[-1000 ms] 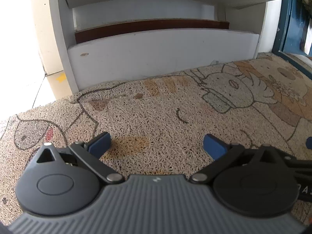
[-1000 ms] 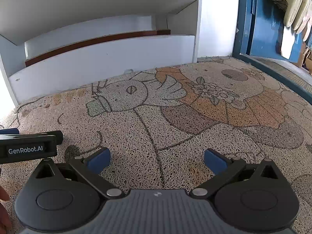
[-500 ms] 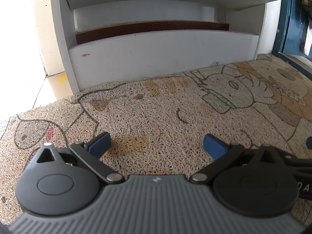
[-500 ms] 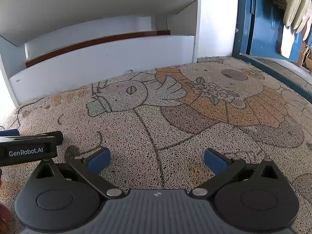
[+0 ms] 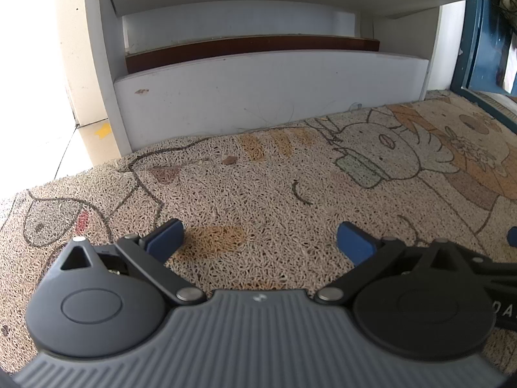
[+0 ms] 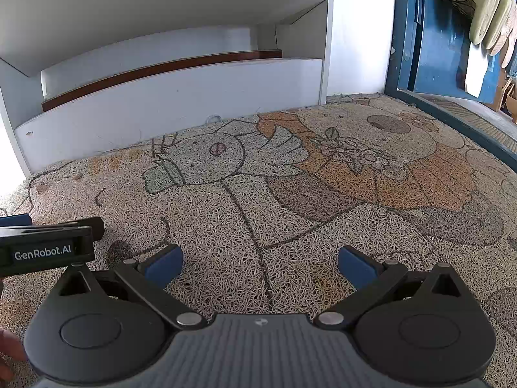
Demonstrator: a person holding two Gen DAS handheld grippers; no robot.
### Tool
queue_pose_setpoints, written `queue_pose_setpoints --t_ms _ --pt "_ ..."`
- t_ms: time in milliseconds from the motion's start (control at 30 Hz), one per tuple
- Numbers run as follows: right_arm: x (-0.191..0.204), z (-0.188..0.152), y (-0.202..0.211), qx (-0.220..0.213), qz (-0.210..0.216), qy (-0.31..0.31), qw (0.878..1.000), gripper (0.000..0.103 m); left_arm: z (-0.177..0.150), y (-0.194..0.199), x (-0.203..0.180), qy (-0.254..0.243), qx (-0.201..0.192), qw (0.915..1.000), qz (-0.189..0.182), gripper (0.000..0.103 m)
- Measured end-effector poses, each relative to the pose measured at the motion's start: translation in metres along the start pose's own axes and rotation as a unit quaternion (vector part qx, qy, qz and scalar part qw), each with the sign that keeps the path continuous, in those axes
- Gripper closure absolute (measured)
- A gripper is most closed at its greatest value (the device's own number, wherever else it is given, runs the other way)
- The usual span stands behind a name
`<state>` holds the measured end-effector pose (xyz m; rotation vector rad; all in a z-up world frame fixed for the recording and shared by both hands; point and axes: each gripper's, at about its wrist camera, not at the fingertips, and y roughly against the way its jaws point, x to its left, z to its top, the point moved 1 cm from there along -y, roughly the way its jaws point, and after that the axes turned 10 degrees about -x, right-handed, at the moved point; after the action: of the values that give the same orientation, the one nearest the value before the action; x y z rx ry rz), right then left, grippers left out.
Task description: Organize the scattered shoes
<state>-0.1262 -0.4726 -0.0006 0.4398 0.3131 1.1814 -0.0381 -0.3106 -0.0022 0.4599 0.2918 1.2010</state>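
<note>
Both grippers — left gripper (image 5: pixel 258 242) and right gripper (image 6: pixel 258 265) — are held with jaws spread, empty, above the patterned doormat (image 6: pixel 290 200) — white shelf unit (image 5: pixel 258 97) behind.

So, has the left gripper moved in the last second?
Barely. The left gripper hangs open over the cartoon-printed loop-pile mat; the white cabinet base board sits marginally lower in its view, a slight drift.
</note>
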Motion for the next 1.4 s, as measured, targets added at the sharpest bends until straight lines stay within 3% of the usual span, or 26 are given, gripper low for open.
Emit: queue_pose_setpoints --t_ms 1400 --pt "0.0017 0.0010 -0.0011 0.000 -0.003 -0.002 1.000 0.000 0.0014 -0.0004 -0.0007 -0.004 -0.004 1.0000 -0.001 0.000"
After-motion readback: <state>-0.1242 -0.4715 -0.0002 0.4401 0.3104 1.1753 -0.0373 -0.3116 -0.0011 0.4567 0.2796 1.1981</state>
